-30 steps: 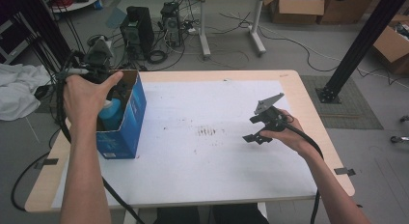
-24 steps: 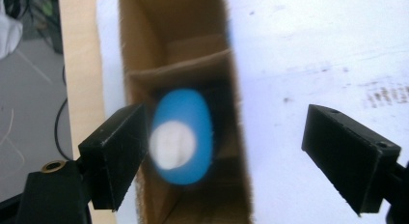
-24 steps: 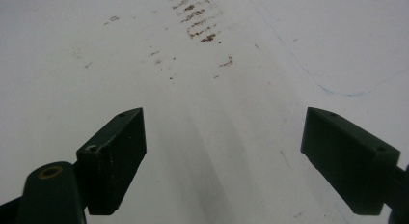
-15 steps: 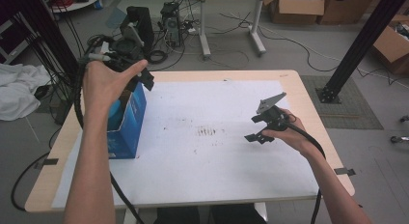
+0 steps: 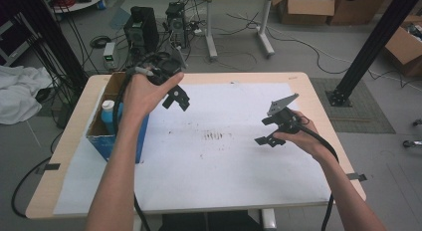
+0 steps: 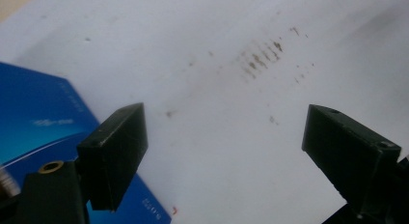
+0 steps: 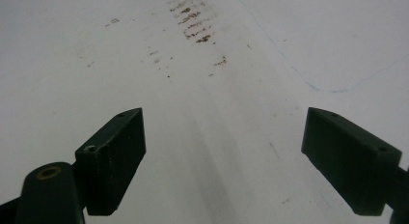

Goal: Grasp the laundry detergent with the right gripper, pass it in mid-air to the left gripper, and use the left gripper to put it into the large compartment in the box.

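The wide wooden table with its white paper sheet [image 5: 224, 181] takes up the middle of the high view, and the sheet carries a patch of brown smudge marks [image 5: 216, 136] near the frame's centre. At the left of that view stands the open blue cardboard box [image 5: 122, 141], touching the sheet's left edge, with a light blue bottle with a white cap [image 5: 107, 116] upright inside it, partly hidden behind the person's left forearm.

The left gripper [image 5: 177, 96] hangs in the air in the upper middle-left of the high view, just beside the box's top right corner. Its jaws are spread wide and carry nothing; in the left gripper view [image 6: 224, 137] they frame bare paper, with the blue box wall at the lower left of the frame. The right gripper [image 5: 268, 129] is held above the paper at the right of the high view, well apart from the box, likewise released and empty, looking down on the smudges in the right gripper view [image 7: 224, 137].

The likeliest trouble, as I judge it, comes from the left side. The forearm crosses over the box, so a careless sweep could knock the light cardboard askew or tip the bottle. A reach into the box from this angle could also catch a jaw on the rim, and the trailing black cable [image 5: 118, 109] could snag the box edge.
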Demonstrator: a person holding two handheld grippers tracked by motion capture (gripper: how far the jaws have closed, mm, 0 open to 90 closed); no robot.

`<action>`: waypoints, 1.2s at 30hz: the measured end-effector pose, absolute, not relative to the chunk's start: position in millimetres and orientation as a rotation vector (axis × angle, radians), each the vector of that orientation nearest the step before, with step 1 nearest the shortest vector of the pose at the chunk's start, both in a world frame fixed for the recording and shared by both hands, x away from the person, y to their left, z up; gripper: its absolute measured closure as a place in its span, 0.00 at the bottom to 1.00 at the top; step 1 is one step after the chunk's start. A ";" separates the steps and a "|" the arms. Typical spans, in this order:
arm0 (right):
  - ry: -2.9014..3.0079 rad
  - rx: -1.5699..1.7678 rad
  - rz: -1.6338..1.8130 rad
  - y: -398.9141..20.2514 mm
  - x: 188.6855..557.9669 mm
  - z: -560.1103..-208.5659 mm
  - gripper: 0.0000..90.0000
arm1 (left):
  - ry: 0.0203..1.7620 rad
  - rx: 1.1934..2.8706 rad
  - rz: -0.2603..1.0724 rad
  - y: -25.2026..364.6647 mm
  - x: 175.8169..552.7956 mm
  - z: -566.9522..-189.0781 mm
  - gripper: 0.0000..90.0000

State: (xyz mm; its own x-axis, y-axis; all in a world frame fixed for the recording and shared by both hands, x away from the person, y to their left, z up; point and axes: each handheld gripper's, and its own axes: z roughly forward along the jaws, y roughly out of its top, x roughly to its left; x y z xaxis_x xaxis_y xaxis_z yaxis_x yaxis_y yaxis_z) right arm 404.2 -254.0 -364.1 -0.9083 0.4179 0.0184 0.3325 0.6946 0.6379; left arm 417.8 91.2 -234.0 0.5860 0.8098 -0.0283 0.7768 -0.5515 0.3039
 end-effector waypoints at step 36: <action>2.776 0.617 0.964 -254.3 409.3 -354.6 0.17 | 1.237 2.673 0.075 64.7 425.7 -308.1 0.19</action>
